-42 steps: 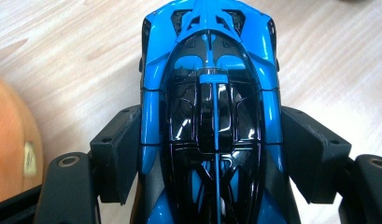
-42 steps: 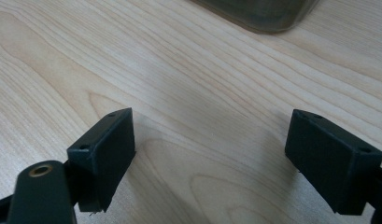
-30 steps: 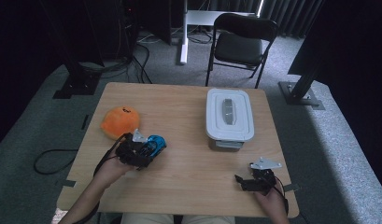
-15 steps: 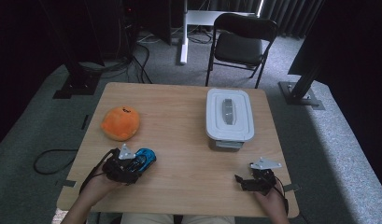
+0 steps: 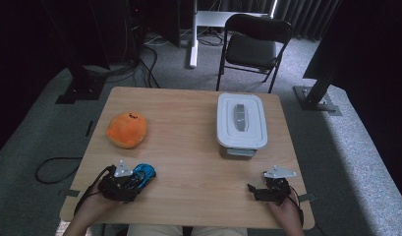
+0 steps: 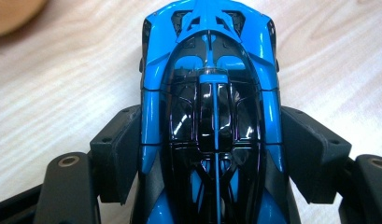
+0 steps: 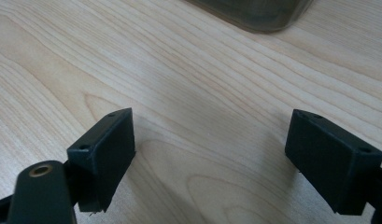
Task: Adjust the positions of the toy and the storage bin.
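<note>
A blue and black toy car (image 6: 211,116) sits between the black jaws of my left gripper (image 6: 212,154), whose pads press on both its sides. From the high view the car (image 5: 143,173) and left gripper (image 5: 135,180) are near the table's front left edge, low over the wood. My right gripper (image 5: 252,190) rests near the front right edge. Its jaws stand wide apart over bare wood in the right gripper view (image 7: 212,154), nothing between them. An orange plush toy (image 5: 127,130) lies on the left side of the table.
A white lidded storage box (image 5: 240,124) stands right of the table's middle; its dim base (image 7: 254,14) is ahead of my right gripper. The wooden table (image 5: 188,147) has free room in the middle. A black folding chair (image 5: 250,44) stands behind the table.
My left gripper has carried the blue car away from the orange plush toward the table's front left edge and lower. The right gripper has stayed put.
</note>
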### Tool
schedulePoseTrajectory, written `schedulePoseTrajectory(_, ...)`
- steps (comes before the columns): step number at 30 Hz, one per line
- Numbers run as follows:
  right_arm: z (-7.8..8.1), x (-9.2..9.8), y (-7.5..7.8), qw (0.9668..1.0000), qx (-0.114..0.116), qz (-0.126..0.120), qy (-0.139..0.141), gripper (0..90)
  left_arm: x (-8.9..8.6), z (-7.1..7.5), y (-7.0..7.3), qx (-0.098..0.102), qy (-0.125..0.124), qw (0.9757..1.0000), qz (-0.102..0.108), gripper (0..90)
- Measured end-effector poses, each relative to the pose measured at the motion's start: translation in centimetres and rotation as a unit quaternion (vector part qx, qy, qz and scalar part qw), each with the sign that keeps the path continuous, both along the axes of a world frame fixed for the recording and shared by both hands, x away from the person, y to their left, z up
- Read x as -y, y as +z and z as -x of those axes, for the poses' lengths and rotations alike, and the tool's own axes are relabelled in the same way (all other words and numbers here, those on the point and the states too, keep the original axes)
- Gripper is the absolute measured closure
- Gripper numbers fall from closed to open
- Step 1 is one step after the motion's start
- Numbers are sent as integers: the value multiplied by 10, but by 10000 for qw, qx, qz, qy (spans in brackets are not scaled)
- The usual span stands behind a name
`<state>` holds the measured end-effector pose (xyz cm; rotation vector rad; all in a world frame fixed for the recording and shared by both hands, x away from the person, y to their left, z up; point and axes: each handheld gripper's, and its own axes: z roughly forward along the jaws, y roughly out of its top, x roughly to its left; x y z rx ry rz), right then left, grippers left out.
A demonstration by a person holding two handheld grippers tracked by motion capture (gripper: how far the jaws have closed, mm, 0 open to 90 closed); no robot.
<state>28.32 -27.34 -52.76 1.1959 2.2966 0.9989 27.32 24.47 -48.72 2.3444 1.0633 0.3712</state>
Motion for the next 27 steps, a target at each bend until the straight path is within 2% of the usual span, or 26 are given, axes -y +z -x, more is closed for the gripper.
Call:
schedulePoseTrajectory(2,0,0,0,10000,0,0,0,155,-1,0,-4,-17,-28,10000,49,283)
schedulePoseTrajectory(5,0,0,0,10000,0,1,-1,155,-3,0,-12,7,89,10000,-33,282)
schedulePoseTrajectory(6,0,0,0,10000,1,2,0,155,-4,0,-13,-39,115,9999,29,282)
schedulePoseTrajectory(10,0,0,0,10000,0,1,-1,155,-7,0,-14,2,66,9999,122,281)
schedulePoseTrajectory(13,0,0,0,10000,1,2,0,155,-5,-1,-13,-25,63,10000,33,280)
schedulePoseTrajectory(16,0,0,0,10000,0,2,-1,155,-5,-1,-13,-52,71,9999,49,279)
schedulePoseTrajectory(18,0,0,0,10000,0,2,-1,155,-9,-2,-12,-70,113,9995,298,262)
schedulePoseTrajectory(19,0,0,0,10000,1,2,0,155,-12,-3,-9,-81,149,9986,498,233)
schedulePoseTrajectory(20,0,0,0,10000,1,2,0,155,-15,-3,-6,-47,231,9979,597,174)
schedulePoseTrajectory(22,0,0,0,10000,1,2,-1,155,-19,-4,1,94,353,9975,608,161)
schedulePoseTrajectory(24,0,0,0,10000,0,2,-1,155,-23,-6,6,107,397,9969,676,98)
schedulePoseTrajectory(26,0,0,0,10000,0,2,-1,155,-25,-7,10,171,414,9967,680,96)
schedulePoseTrajectory(27,0,0,0,10000,0,2,-1,155,-26,-8,11,115,381,9966,723,65)
